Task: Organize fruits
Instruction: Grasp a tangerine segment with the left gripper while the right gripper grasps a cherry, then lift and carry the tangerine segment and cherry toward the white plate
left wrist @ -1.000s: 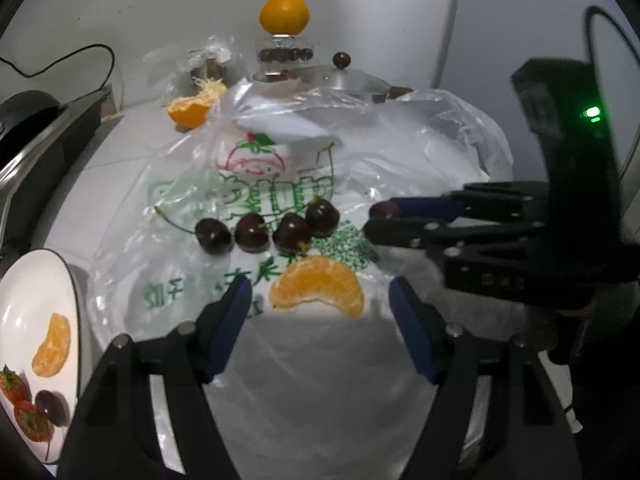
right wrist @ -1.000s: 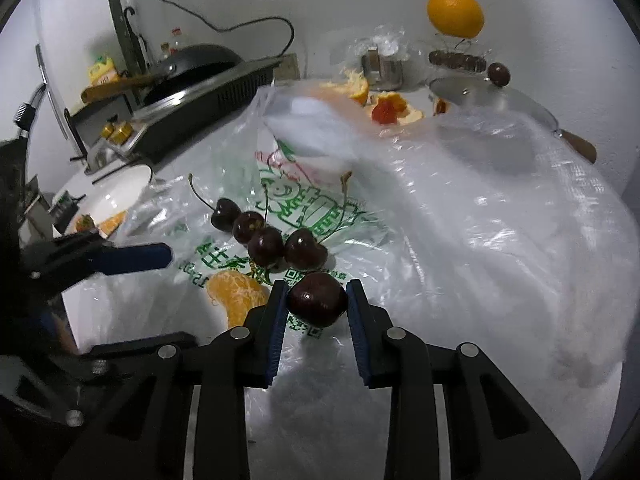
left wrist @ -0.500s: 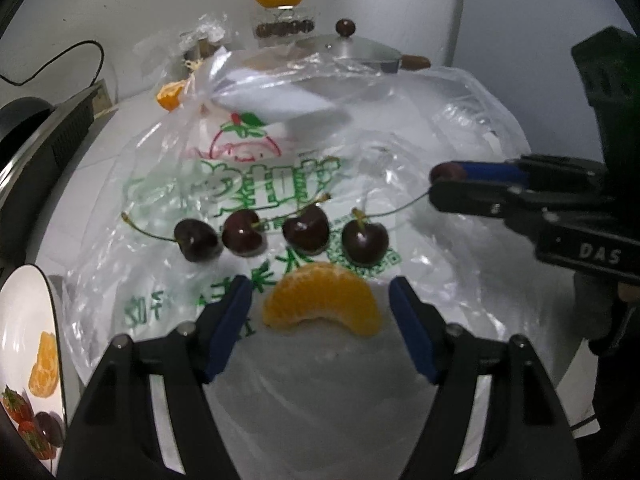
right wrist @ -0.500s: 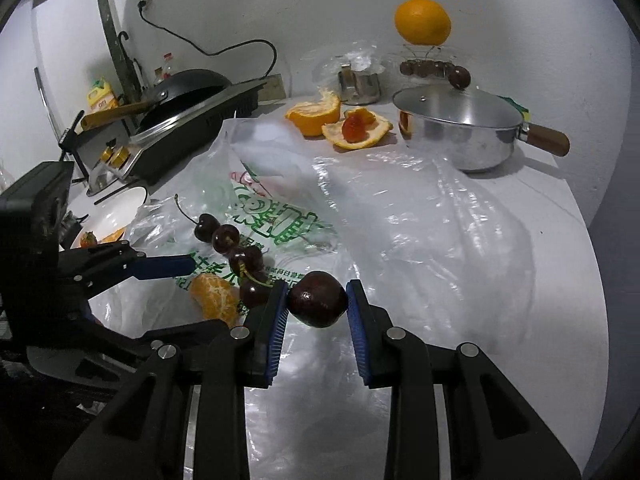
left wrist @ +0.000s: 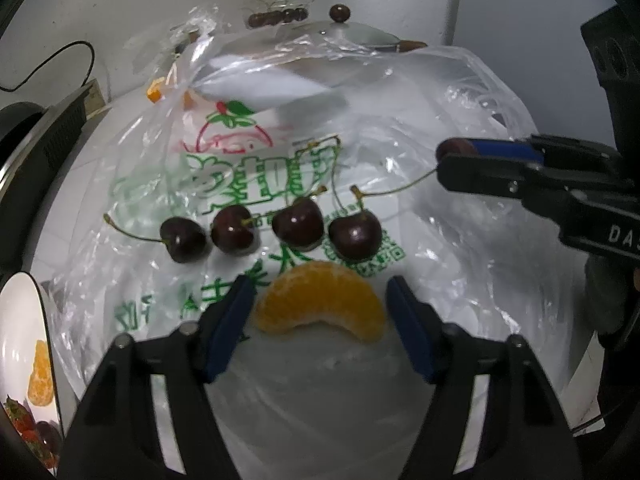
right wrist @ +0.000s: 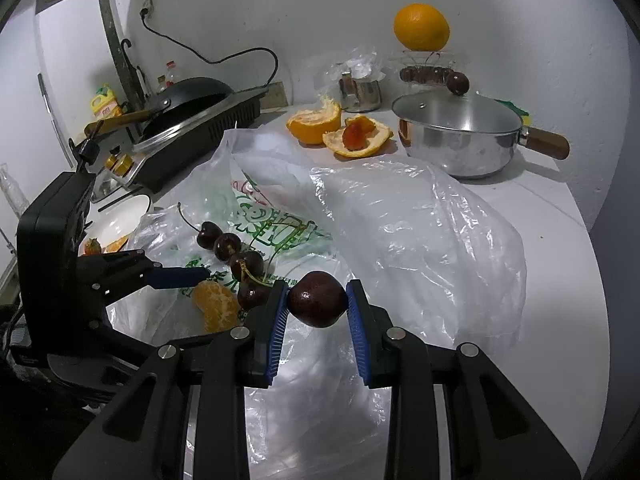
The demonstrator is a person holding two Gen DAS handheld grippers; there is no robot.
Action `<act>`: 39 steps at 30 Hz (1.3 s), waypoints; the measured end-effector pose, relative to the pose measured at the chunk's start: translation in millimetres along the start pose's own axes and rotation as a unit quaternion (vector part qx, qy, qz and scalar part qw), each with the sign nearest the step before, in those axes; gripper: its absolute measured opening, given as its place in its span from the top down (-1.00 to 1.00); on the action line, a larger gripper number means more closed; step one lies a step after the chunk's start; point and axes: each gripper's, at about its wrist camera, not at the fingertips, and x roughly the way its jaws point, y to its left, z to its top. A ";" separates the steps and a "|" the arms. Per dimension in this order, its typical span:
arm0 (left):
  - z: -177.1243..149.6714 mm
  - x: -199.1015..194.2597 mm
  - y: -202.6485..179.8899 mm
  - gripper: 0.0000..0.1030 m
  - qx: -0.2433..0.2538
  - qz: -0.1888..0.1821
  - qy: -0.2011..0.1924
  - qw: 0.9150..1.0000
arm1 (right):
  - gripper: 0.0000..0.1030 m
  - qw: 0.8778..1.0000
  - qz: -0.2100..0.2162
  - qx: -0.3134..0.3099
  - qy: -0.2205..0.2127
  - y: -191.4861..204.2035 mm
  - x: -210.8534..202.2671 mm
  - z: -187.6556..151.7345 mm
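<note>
Left tool (left wrist: 320,304) half open, right tool (right wrist: 318,300) clamped on fruit.
Left jaws, just narrowing, straddle a peeled orange mandarin segment (left wrist: 320,306) on the crinkled clear plastic bag (left wrist: 440,280), pads not touching; four dark cherries (left wrist: 272,230) beyond. Right pinches one dark red cherry (right wrist: 318,299) above the white table (right wrist: 560,280).

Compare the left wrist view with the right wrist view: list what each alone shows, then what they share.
Left wrist only: the orange segment framed between the open left gripper, whose jaws have just been closing, pads not yet touching.
Right wrist only: the right gripper shut on a cherry, and the orange peels.
Both: the row of cherries, plastic bag, whole orange, pot, plate.
</note>
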 end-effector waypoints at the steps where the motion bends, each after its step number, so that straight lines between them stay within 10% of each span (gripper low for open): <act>1: -0.2 -0.4 -0.2 -0.19 0.001 0.001 0.000 1.000 | 0.39 1.000 -0.001 0.000 -0.001 0.5 -1.4 0.2; 39: -26.3 -100.3 18.7 -0.11 -0.016 -0.014 -0.075 0.997 | 0.39 0.999 -0.010 -0.034 -0.032 73.2 -38.0 6.6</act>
